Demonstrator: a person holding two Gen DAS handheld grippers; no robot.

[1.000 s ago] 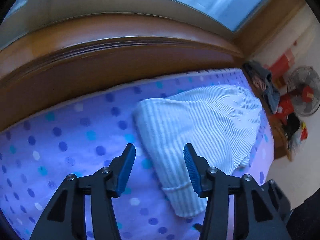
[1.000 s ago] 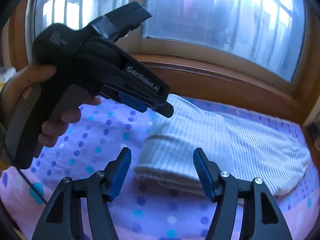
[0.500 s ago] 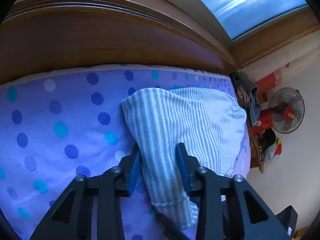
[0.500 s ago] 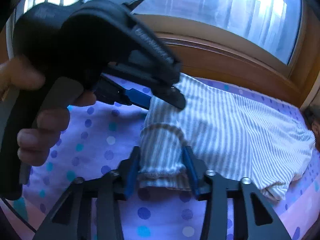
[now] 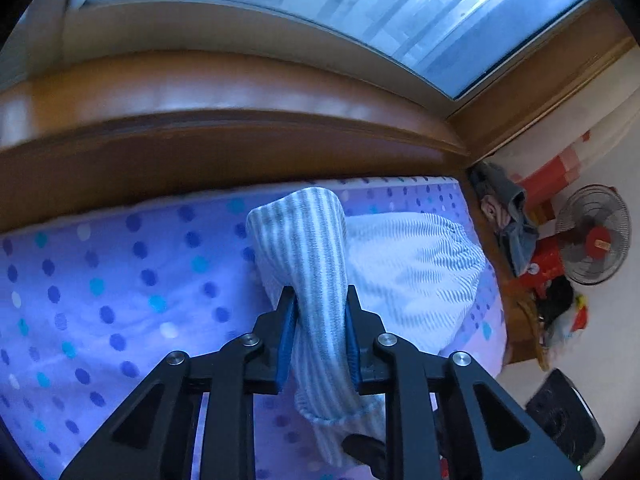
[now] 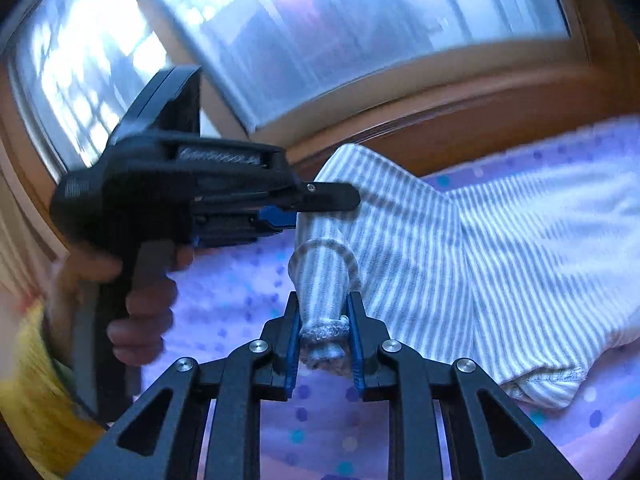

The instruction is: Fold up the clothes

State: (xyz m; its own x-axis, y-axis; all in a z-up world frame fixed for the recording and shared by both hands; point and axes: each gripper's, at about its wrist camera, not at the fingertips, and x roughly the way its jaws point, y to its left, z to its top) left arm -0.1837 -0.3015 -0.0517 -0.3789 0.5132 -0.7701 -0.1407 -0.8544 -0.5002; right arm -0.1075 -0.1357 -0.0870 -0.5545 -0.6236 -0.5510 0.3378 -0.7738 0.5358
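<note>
**Lifting the striped sleeve for its fold**

Gripping the same end of a grey-and-white striped garment (image 5: 416, 276), both tools are raising it off the polka-dot bedsheet (image 5: 120, 280). The left gripper (image 5: 320, 340) is closing its blue pads on a bunched band of the cloth, which is running up between its jaws and arching over toward the wooden bed frame (image 5: 200, 152). The right gripper (image 6: 323, 344) is closing too, with the ribbed cuff (image 6: 324, 332) of a sleeve pinched between its pads. In the right wrist view the left gripper (image 6: 320, 200) is showing from the side, held in a person's hand (image 6: 136, 320), its tip sitting on the lifted cloth.

Judging by how things are lying, the fold is only beginning. The body of the garment is spreading flat and somewhat rumpled across the bed toward the far side, with its hem loose. The sleeve end is being carried but is not yet laid over the body, so this fold and any later ones are still waiting.

Raised lettering is running along the side of the left gripper's body, but motion blur is making it unreadable. A standing fan (image 5: 592, 236) and heaped clothes (image 5: 504, 216) are sitting beyond the bed.
</note>
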